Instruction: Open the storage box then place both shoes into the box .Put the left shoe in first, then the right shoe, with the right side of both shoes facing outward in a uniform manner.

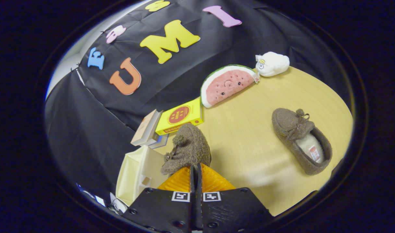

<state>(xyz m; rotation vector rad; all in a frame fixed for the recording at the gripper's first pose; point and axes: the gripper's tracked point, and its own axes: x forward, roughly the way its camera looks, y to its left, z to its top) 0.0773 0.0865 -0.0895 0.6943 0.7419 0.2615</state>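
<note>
My gripper (195,170) is shut on a brown fuzzy shoe (187,145), its fingers pinching the shoe's edge with almost no gap between them. The shoe hangs in the air, tilted, with its bow lace turned toward the cream storage box (136,174). That box stands just to the left of the fingers, partly under the shoe; whether its door is open I cannot tell. The second brown fuzzy shoe (301,140) lies apart on the wooden table (249,145) off to the right, with its pale lining and label showing.
A yellow carton (181,117) and a tan box (147,127) stand behind the storage box against the black cloth wall. Further back on the table rest a watermelon-slice plush (228,84) and a white plush (272,64).
</note>
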